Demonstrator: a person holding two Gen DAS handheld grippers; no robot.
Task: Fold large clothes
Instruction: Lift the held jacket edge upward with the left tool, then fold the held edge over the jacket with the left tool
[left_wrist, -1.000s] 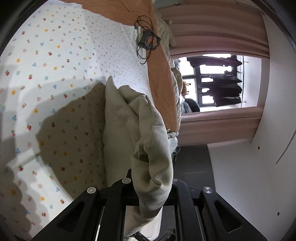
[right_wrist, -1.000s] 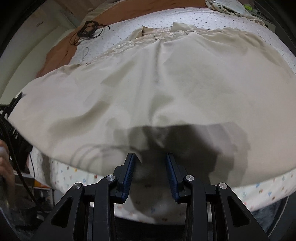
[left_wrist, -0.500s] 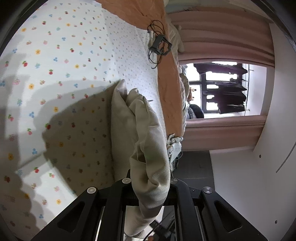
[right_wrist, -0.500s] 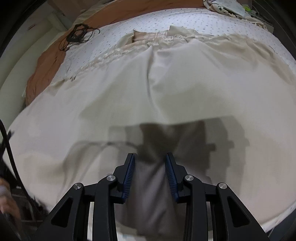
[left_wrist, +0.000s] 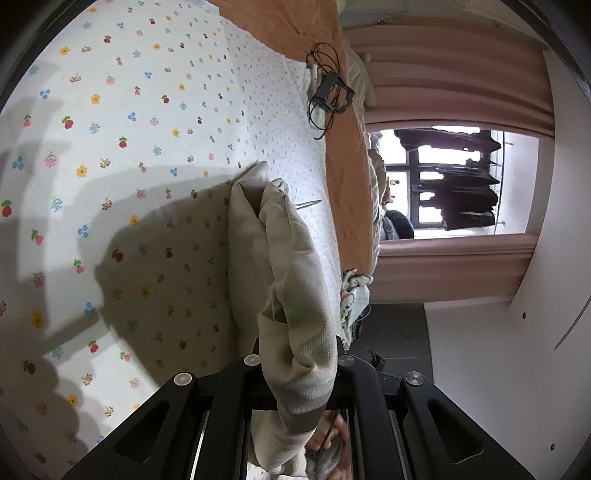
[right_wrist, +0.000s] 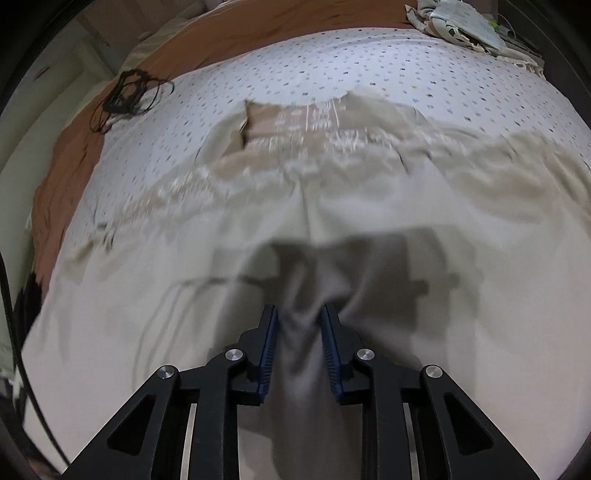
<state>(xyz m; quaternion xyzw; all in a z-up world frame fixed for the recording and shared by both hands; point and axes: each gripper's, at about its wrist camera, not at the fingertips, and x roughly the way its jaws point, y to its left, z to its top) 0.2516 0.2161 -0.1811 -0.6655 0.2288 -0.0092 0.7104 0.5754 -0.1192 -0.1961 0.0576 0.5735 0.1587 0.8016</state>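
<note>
Both tongs pinch the same beige garment. Left gripper (left_wrist: 297, 354) is clamped on a bunched fold of the garment (left_wrist: 291, 280), which stands up from between its fingers and runs away along the bed as a narrow ridge, its far end resting on the flowered sheet (left_wrist: 110, 147). Beyond that sheet lies an orange blanket (left_wrist: 343, 177), with a tangle of black cable (left_wrist: 327, 92) at the seam between them. Pink curtains (left_wrist: 443, 92) frame a bright window (left_wrist: 443, 177) to the right.

Right gripper (right_wrist: 298, 332) holds a gathered pleat of the garment (right_wrist: 369, 206) between its blue pads (right_wrist: 269, 343), the jaws drawn in on the cloth. From there the garment spreads wide across the sheet (right_wrist: 369, 62), its far edge blurred. The cable (right_wrist: 129, 96) sits far left, on the edge of the blanket (right_wrist: 258, 26). A crumpled patterned cloth (right_wrist: 461, 22) lies at the far right corner.
</note>
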